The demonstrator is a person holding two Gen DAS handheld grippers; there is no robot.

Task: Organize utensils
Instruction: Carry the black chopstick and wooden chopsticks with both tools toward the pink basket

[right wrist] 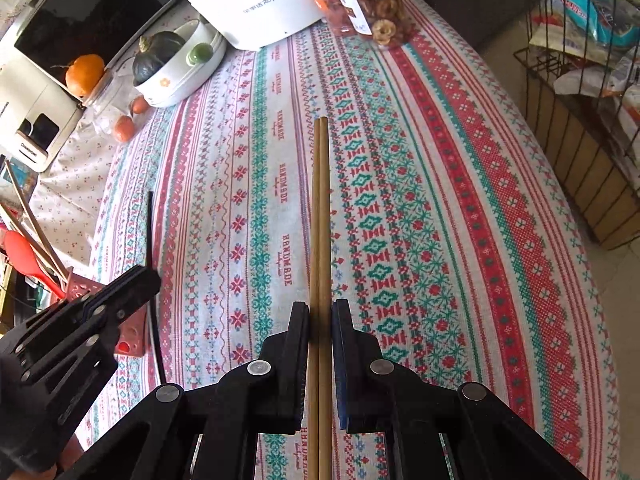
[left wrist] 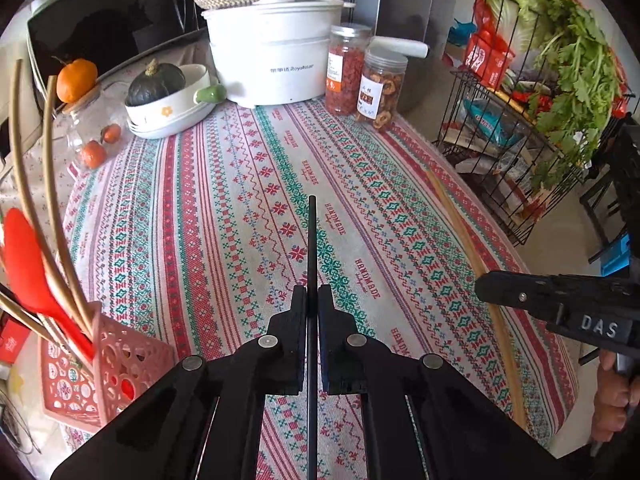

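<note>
My left gripper is shut on a thin black chopstick that points forward over the patterned tablecloth. My right gripper is shut on a pair of wooden chopsticks that also point forward; they show in the left wrist view along the table's right edge. A pink perforated utensil holder stands at the table's left edge with a red spatula and several gold and wooden chopsticks in it. The left gripper and black chopstick show at the left of the right wrist view, beside the holder.
At the back stand a white Royalstar cooker, two snack jars, stacked white dishes with a dark squash, a glass jar with oranges and a black oven. A wire rack with vegetables stands right of the table.
</note>
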